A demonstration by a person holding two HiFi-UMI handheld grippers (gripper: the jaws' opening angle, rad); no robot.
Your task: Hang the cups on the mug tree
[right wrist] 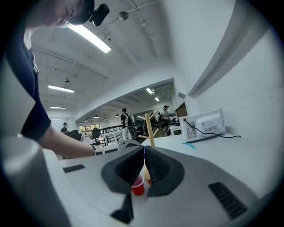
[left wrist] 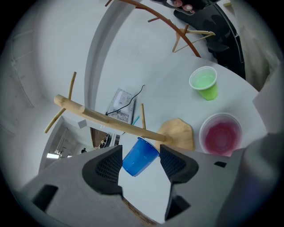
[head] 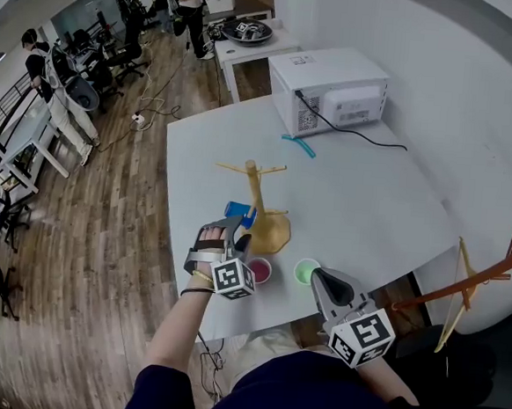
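Note:
The wooden mug tree [head: 255, 193] stands mid-table on its flat base. My left gripper [head: 233, 233] reaches it from the near left. A blue cup [left wrist: 140, 157] lies tilted between the pads, right under the trunk [left wrist: 102, 117], and the left gripper [left wrist: 141, 162] is shut on it. A pink cup [head: 260, 269] and a green cup [head: 306, 271] stand upright near the table's front edge. My right gripper [head: 318, 279] hovers just right of the green cup, shut and empty. In the right gripper view the shut right gripper [right wrist: 144, 162] points at the tree [right wrist: 151, 128].
A white appliance [head: 329, 88] with a black cable sits at the table's far end, a light-blue item [head: 300, 146] in front of it. A brown wooden stand [head: 475, 278] rises off the table's right side. People and desks fill the far-left room.

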